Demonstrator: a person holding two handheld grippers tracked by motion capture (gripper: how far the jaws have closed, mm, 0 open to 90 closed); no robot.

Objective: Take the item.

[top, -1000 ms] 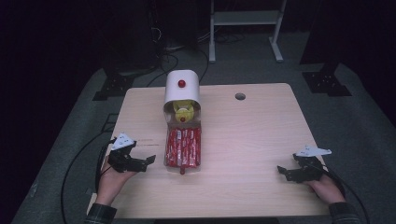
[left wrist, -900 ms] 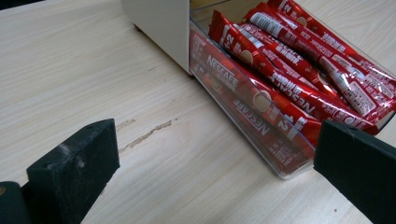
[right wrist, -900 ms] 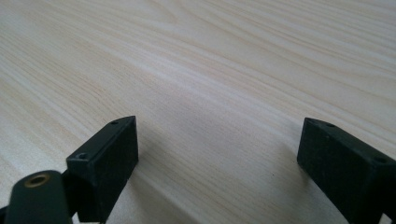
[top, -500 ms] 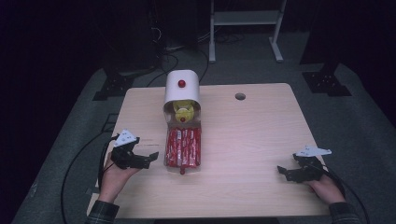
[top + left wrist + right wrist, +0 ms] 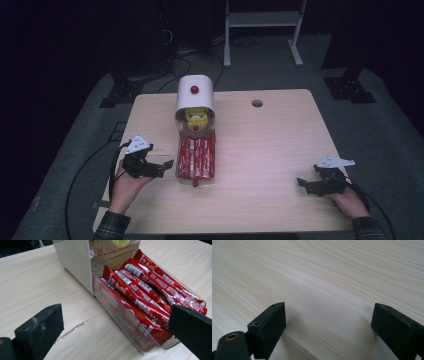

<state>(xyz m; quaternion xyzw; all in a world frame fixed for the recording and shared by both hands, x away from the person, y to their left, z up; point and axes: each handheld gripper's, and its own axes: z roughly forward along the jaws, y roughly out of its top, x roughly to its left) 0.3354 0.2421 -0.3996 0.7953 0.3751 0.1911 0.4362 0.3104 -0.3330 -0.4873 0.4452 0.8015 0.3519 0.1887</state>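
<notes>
A clear plastic drawer packed with red coffee-stick sachets stands pulled out from the front of a white round-topped dispenser box, near the middle of the pale wooden worktop. The dispenser has a small red knob on top and something yellow inside its open front.

The left tongs sit just beside the drawer's left wall, tips pointed toward it, apart from it and holding nothing. In the left gripper view the two black jaws are spread wide, and the drawer's near corner and the ends of the sachets lie between them, farther off.

The right tongs rest low over the worktop near its right front corner, well apart from the drawer. In the right gripper view the jaws are likewise wide apart, with bare wood grain between them and nothing gripped.
</notes>
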